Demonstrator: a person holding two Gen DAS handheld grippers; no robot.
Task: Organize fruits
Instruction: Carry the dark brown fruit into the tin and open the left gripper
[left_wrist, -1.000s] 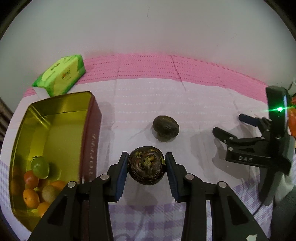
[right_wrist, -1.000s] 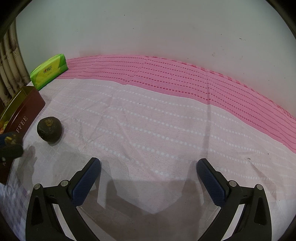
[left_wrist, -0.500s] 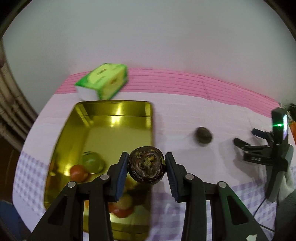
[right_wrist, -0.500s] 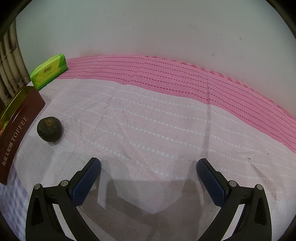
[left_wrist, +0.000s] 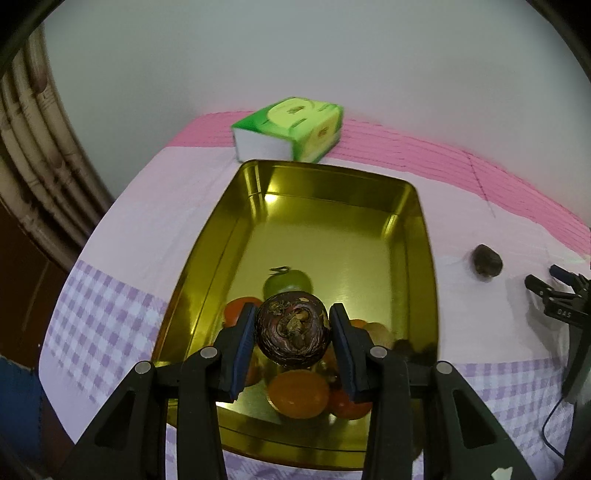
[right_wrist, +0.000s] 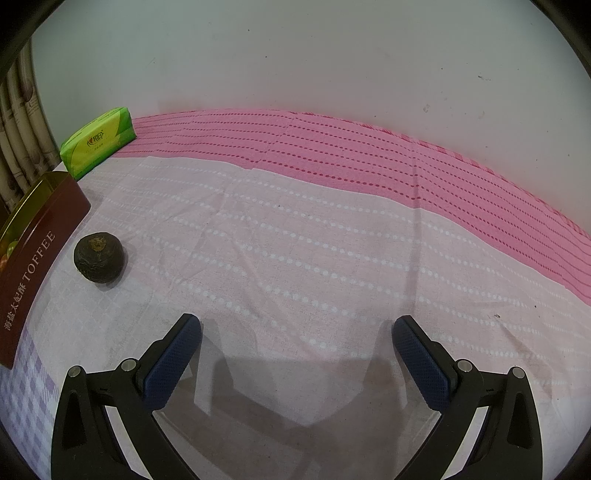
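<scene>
My left gripper (left_wrist: 292, 334) pinched the dark purple fruit (left_wrist: 292, 329) above the gold tin (left_wrist: 424, 236); I judged lowering it before release best. My right gripper (right_wrist: 295, 350) gaped empty.

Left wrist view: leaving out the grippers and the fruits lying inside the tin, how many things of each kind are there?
Dark brown fruits: 2 (held fruit in the left gripper, loose fruit)
Gold tin: 1
Green tissue pack: 1
Total: 4
</scene>
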